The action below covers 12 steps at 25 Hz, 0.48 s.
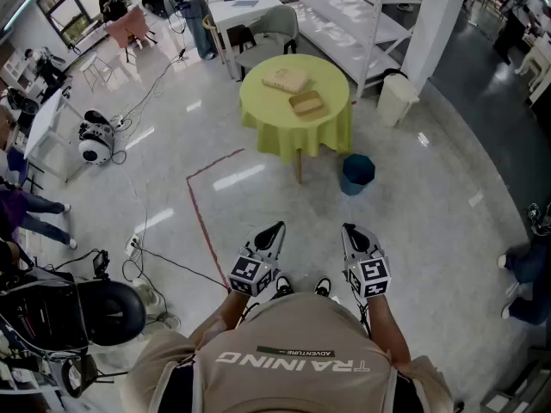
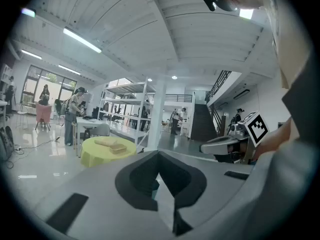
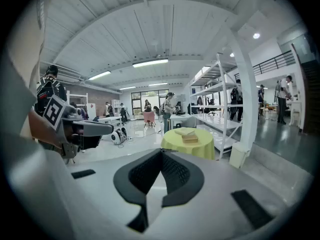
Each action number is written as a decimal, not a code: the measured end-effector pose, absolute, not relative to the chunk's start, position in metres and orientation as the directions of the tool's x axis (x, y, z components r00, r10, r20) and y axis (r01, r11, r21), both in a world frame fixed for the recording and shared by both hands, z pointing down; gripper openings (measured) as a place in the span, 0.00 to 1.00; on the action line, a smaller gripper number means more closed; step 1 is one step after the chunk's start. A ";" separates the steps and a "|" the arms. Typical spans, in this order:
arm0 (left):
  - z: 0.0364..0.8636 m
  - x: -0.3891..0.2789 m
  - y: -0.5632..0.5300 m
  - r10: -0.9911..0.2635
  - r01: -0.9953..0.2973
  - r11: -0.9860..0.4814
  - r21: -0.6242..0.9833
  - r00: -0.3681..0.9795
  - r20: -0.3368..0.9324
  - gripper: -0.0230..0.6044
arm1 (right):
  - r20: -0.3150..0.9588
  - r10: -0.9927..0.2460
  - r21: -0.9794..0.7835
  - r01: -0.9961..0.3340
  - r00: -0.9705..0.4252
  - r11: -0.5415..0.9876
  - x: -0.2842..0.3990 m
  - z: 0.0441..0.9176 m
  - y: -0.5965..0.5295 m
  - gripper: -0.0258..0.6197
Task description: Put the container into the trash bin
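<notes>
While I stand on the glossy pale floor (image 1: 430,196) of a wide hall, everything for the job lies well ahead of me. A white shelf rack (image 1: 344,11) runs along the far side, with a white pillar (image 1: 435,24) beside it. Nearer to me stands the round table (image 1: 267,119) under a yellow-green cloth. A thin red tape line (image 1: 200,222) crosses the floor to the left of it.

On the floor just beside the table, to its right in the head view, sits the dark teal trash bin (image 1: 356,172). Two tan containers rest on the tabletop, well apart from my grippers. The larger tan container (image 1: 286,79) lies toward the far edge, and the smaller tan container (image 1: 306,103) sits just beside it on the side closer to me. I cannot tell which of the two the task means.

My left gripper (image 1: 277,228) and my right gripper (image 1: 349,229) hang side by side in front of my chest, pointing toward the table. Both have their jaws pressed together, tip to tip, with nothing between them.
</notes>
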<state>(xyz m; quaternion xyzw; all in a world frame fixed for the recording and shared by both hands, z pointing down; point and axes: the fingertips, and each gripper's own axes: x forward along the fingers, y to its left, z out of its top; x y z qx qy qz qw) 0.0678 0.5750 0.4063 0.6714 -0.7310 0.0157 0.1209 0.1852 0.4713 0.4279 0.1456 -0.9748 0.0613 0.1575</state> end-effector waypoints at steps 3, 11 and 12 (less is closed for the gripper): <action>0.405 0.057 0.571 -0.978 -0.984 0.103 0.143 -0.073 0.198 0.04 | 0.330 -0.256 -0.067 -0.293 -0.909 0.954 0.170 0.428 0.467 0.04; 0.415 0.058 0.579 -0.973 -0.982 0.125 0.139 -0.094 0.211 0.04 | 0.321 -0.264 -0.057 -0.296 -0.910 0.953 0.169 0.429 0.469 0.04; 0.415 0.057 0.581 -0.972 -0.982 0.127 0.142 -0.095 0.213 0.04 | 0.324 -0.267 -0.060 -0.301 -0.907 0.952 0.168 0.430 0.468 0.04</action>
